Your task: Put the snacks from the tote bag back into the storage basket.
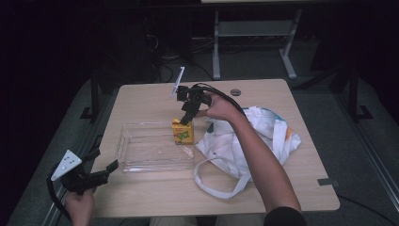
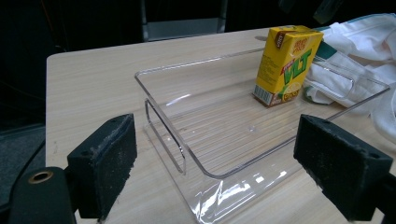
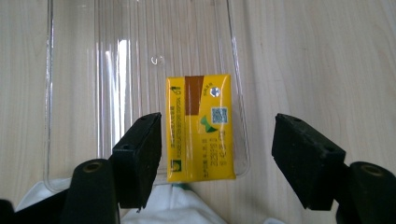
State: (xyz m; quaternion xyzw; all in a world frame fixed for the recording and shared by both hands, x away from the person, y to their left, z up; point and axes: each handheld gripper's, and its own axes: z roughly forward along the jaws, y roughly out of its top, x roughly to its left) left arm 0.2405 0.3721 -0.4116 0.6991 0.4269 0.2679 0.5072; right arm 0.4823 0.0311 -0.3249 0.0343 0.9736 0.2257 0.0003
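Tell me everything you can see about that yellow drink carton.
The yellow drink carton is a small rectangular paper box with green VLT lettering, a lemon picture, a barcode low on one side and a foil straw hole on top. It stands upright in the clear plastic tray, in the corner nearest the white bag. The right gripper hangs open above it, jaws either side.

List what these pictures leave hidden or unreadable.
- Bag contents: high view, folded white cloth covers them.
- Carton small print: right gripper view, too small to read.
- Small dark round thing near the table's far edge: high view, too small to identify.
- Tray near corner: left gripper view, cut off by the bottom edge.
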